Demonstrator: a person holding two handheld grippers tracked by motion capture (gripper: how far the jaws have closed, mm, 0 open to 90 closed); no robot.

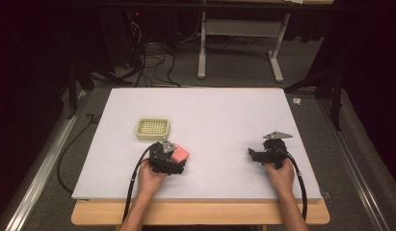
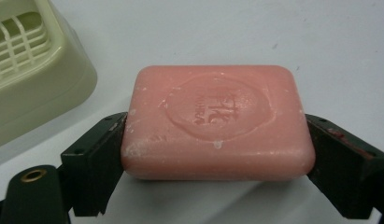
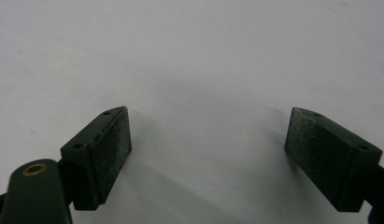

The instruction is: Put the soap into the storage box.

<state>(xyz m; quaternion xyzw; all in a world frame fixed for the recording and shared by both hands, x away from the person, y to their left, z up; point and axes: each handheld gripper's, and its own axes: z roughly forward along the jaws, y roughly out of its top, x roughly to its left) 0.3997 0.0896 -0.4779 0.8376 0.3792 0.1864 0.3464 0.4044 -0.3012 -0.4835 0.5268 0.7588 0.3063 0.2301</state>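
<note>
Pink soap (image 2: 217, 122) clamped in left gripper (image 2: 216, 140) (beside dish (image 2: 40, 88)).

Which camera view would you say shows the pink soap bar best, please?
The left gripper view: the pink soap bar lies close up, its embossed stamp legible, both pads of the left claw pressed on its ends. The high view gives a small pink patch beside the soap dish.
</note>
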